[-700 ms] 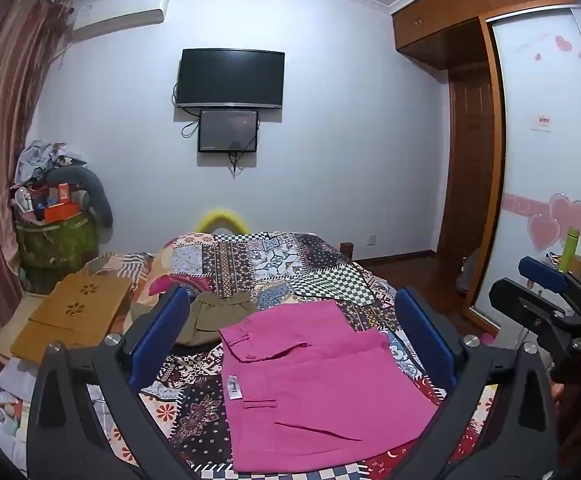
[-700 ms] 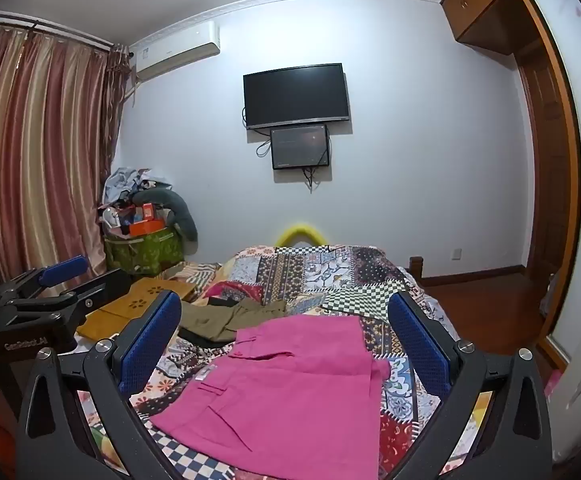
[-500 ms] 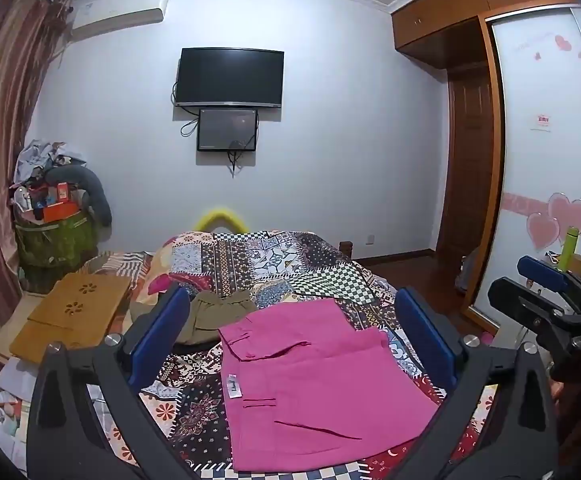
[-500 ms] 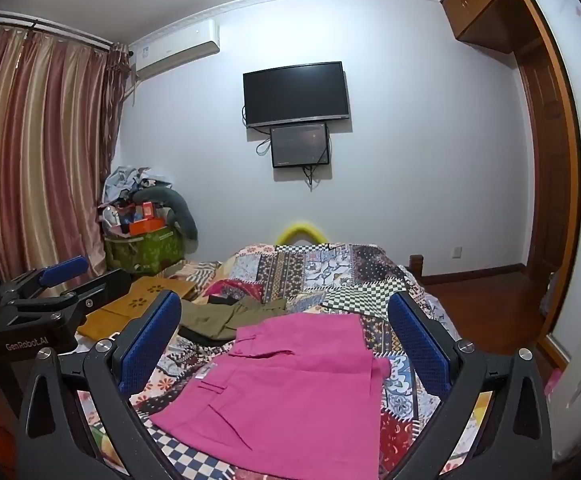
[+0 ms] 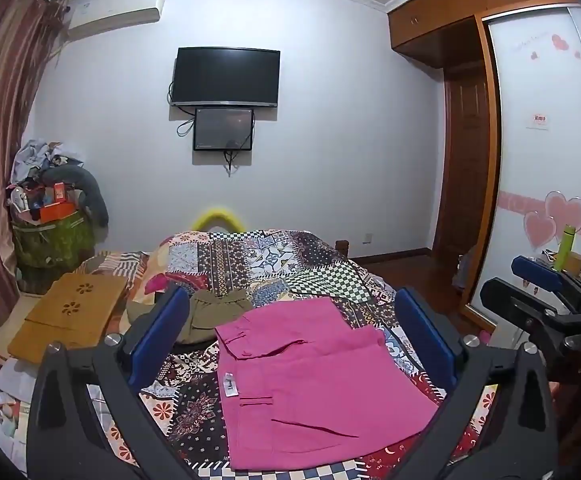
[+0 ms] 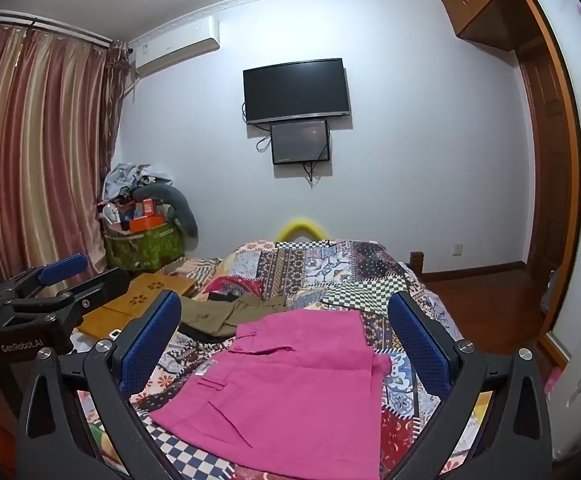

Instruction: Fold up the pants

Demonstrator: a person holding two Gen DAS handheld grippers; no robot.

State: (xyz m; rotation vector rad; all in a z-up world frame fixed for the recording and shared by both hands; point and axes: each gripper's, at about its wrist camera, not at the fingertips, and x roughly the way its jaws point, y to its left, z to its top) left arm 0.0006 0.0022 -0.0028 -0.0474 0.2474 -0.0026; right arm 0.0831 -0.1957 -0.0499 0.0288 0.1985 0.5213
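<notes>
I am holding my left gripper (image 5: 290, 332) and right gripper (image 6: 284, 332) spread wide and empty above the soft, light pink cotton pants (image 5: 310, 384), lying folded near the patchwork quilt's (image 5: 258, 256) front edge. They are probably limp; I would pinch the thicker waistband corners.

Pink pants (image 5: 314, 380), folded into a flat, compact rectangle, on the patchwork bedspread (image 5: 274, 264)

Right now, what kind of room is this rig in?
A home bedroom, almost certainly: a bed with a patchwork quilt holding the pink pants, a wall-mounted TV, and a built-in wardrobe with sliding doors.
</notes>
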